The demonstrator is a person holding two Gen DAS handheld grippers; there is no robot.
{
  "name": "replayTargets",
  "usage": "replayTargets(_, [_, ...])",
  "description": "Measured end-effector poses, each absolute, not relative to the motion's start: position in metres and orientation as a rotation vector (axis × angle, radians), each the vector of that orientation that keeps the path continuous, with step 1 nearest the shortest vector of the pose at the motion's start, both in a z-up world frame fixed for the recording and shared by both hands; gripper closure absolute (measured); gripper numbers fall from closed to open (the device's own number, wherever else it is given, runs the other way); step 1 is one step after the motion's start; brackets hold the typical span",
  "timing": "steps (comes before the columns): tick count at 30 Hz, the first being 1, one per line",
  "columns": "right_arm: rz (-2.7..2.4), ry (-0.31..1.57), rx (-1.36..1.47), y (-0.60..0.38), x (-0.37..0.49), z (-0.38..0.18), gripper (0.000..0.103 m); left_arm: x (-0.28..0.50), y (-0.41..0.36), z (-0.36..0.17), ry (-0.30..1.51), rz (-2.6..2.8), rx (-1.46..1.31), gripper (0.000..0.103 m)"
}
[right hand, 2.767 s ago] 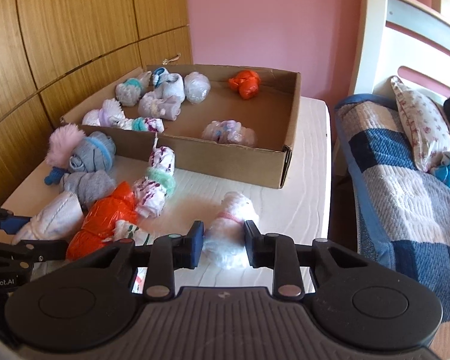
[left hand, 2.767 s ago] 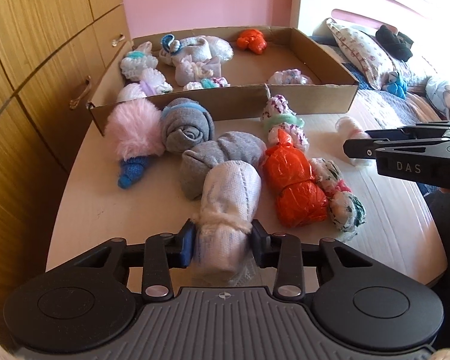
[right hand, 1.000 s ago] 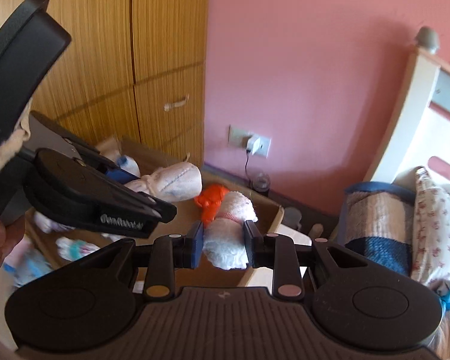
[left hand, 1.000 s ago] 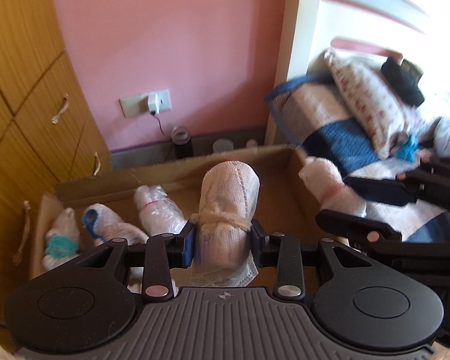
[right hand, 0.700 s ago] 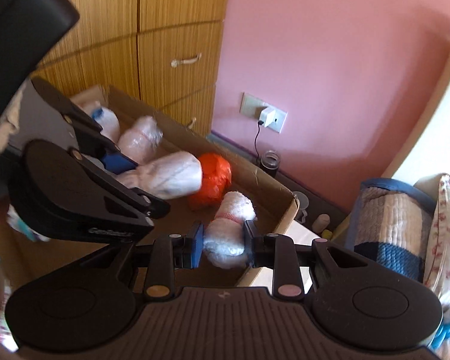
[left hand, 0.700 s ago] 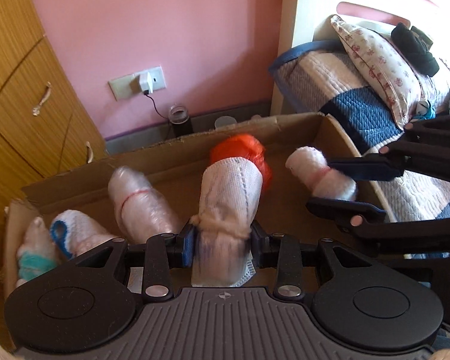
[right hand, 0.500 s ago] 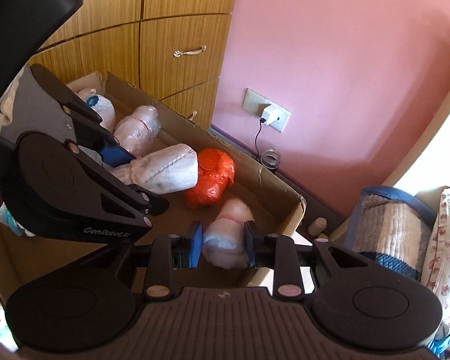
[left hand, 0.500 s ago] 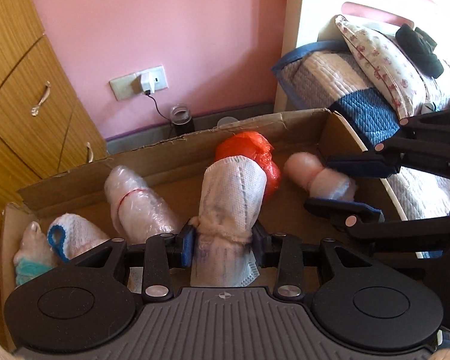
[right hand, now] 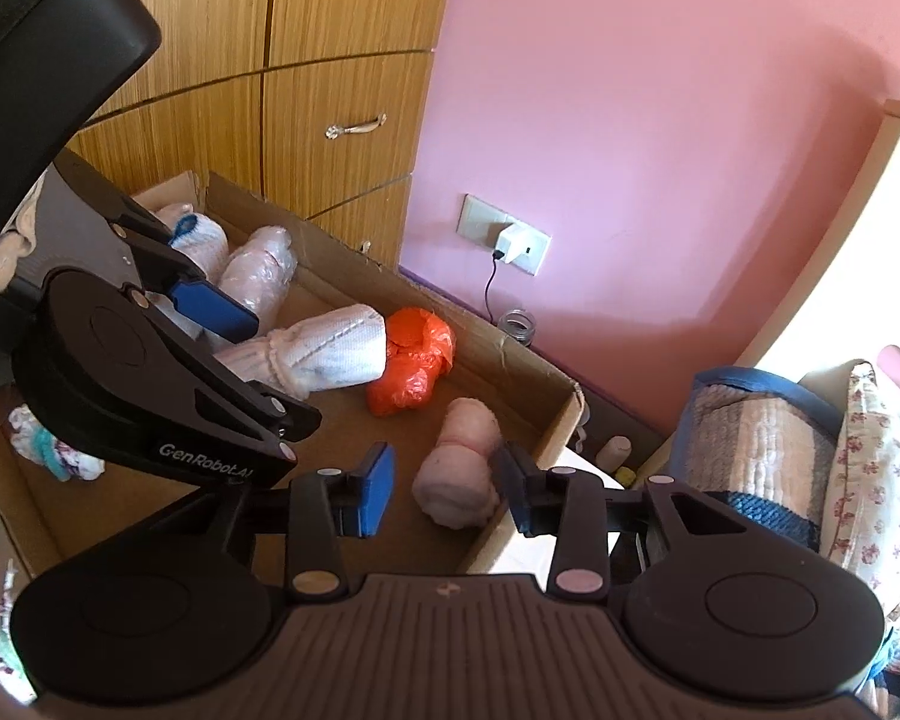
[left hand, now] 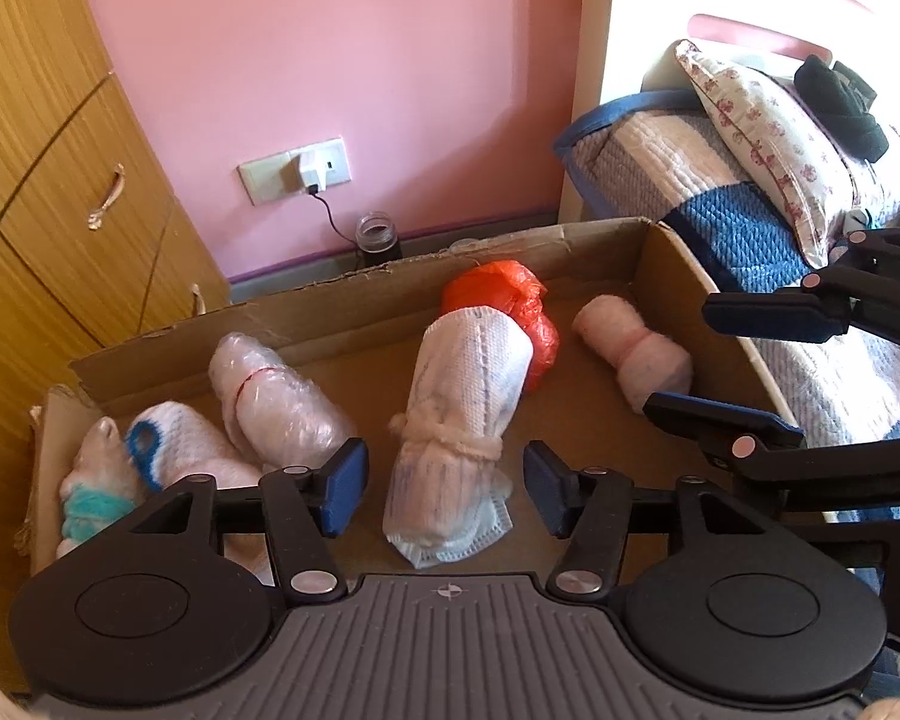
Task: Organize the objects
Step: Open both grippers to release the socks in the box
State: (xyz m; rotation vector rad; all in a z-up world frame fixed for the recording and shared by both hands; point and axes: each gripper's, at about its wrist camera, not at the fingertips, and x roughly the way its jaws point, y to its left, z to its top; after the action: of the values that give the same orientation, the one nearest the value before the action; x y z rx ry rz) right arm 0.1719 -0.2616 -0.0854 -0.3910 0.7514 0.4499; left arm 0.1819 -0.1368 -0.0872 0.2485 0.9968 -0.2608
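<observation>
Pink wall and wood cabinets back the cardboard box (left hand: 354,324). Left tool (left hand: 444,489) jaws opening, pads clear of the white knit bundle (left hand: 462,414) lying on the box floor against the orange bundle (left hand: 510,306). Right tool (right hand: 444,492) jaws opening around the pink bundle (right hand: 459,468), near the box's right wall. Bare box floor between bundles.

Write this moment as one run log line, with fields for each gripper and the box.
left gripper: opening, white roll released | right gripper: opening, pink roll released | box: both rolls inside
</observation>
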Motion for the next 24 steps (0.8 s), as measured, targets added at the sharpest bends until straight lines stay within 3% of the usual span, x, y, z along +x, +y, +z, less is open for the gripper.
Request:
replayTargets(5, [0.446,0.746,-0.391,-0.264,0.169,-0.076,0.062,0.171,-0.135,-0.074,0.979,-0.262,0.243,0.031])
replayTargets(24, [0.437,0.693,-0.329,-0.252,0.091,-0.032,0.059,0.085,-0.082,-0.022,0.909,-0.218,0.197,0.028])
